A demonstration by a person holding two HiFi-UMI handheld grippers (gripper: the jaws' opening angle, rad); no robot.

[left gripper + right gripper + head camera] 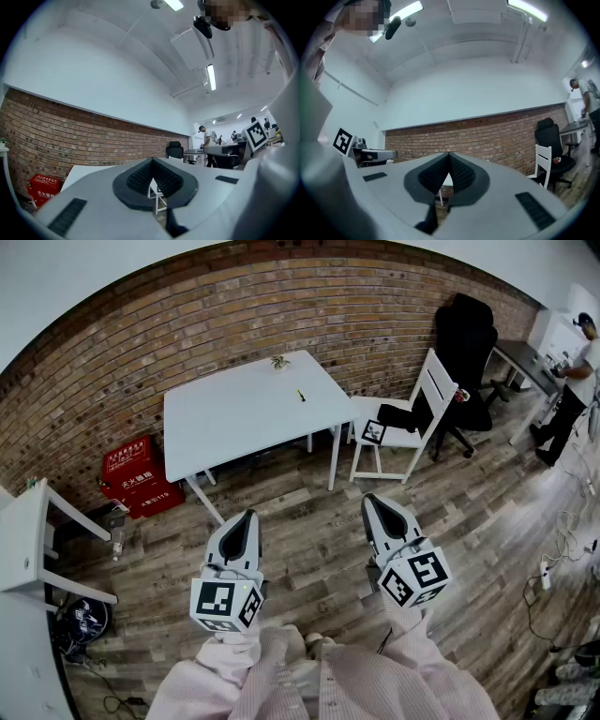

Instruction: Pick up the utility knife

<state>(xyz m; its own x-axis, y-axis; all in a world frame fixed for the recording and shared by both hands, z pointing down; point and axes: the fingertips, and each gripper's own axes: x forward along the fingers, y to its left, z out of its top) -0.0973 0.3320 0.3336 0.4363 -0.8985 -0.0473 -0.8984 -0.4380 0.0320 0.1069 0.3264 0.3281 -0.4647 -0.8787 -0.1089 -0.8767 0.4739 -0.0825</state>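
The utility knife (301, 396) lies near the right edge of the white tabletop (225, 423), ahead of and well apart from both claws; the left claw (248, 516) and right claw (373, 499) hang over the wooden floor (309, 540), each pinched shut on nothing. The knife shows only as a small sliver, its details too small to make out; in both gripper views the claws' own bodies hide most of the tabletop.

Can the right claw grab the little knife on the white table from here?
Probably not yet. The shut right claw hangs over the wooden floor, short of the white rectangular table where the small yellowish utility knife lies. Nothing blocks the path; stepping closer should do.
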